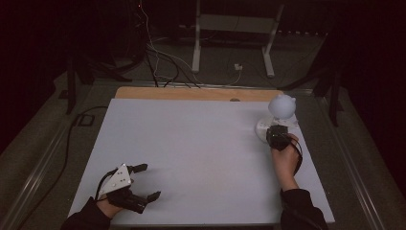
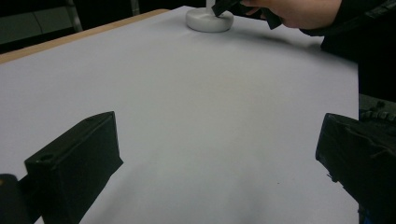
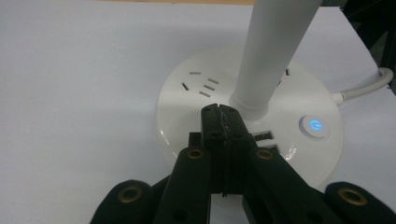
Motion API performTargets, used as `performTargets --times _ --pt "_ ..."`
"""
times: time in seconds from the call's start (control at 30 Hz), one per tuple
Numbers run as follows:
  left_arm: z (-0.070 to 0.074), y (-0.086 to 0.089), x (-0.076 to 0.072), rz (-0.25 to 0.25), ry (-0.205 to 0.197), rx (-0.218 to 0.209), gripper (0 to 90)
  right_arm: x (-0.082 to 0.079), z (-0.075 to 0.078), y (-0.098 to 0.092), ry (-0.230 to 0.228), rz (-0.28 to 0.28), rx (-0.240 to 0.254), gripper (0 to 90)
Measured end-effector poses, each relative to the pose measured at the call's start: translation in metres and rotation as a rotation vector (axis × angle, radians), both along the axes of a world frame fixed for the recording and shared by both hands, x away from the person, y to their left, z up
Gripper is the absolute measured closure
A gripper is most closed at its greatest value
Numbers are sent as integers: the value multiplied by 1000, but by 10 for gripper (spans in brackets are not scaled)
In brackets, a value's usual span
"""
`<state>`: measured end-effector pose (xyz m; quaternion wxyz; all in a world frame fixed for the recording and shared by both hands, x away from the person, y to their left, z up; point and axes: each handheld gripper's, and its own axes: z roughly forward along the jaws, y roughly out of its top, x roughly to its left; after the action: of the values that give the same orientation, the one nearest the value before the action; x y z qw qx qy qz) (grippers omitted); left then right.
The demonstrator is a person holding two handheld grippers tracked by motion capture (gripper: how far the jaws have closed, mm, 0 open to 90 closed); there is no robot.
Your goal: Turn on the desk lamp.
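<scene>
A white desk lamp stands at the table's far right, with a rounded head and a round base. In the right gripper view, the base carries socket slots, a button lit blue and a thick white stem. My right gripper is shut with nothing between its jaws. Its tips are over the base just left of the stem's foot; I cannot tell whether they touch. The high view shows this gripper at the base. My left gripper rests open near the front left edge, jaws wide.
The table is covered by a white sheet, with a wooden strip along the far edge. A white cable leaves the lamp base to the right. In the left gripper view, the base and the right hand lie far off.
</scene>
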<state>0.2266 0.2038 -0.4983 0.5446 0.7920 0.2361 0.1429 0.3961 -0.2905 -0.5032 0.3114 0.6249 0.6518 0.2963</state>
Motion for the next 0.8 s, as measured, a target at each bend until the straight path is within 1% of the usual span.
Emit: performTargets --times 0.13,0.17,0.2,0.23,0.3,0.33,0.37,0.43,0.57,0.63,0.67,0.73,0.77,0.8 --pt "0 0 0 0 0 0 4 -1 -1 2 -9 -3 -16 900" --pt "0 0 0 1 0 1 4 -1 -1 2 -8 -2 -14 900" --pt "0 0 0 1 -1 1 4 -1 0 1 -6 -6 4 900" --pt "0 0 0 2 -3 -2 4 -1 1 -1 -12 -4 7 900" --pt "0 1 0 5 -2 -4 4 -3 7 -1 -36 -3 0 900" --pt "0 1 0 4 -2 -2 4 -4 10 -3 -49 2 14 900" --pt "0 1 0 4 -2 -2 4 -5 13 -4 -53 5 32 900" --pt "0 0 1 2 0 -4 4 -7 18 -4 -57 16 50 900" --pt "0 0 0 1 -2 2 4 -10 20 -1 -63 33 54 884" --pt "0 0 0 2 -3 -2 4 -12 22 1 -70 53 60 813" --pt "0 0 0 4 -2 -3 4 -12 22 1 -70 53 60 813" --pt "0 0 0 5 -3 -1 4 -15 25 3 -86 75 65 714" --pt "0 0 0 3 -3 1 4 -15 25 3 -86 75 65 714" --pt "0 0 0 3 -4 -1 4 -16 27 4 -99 98 66 641"
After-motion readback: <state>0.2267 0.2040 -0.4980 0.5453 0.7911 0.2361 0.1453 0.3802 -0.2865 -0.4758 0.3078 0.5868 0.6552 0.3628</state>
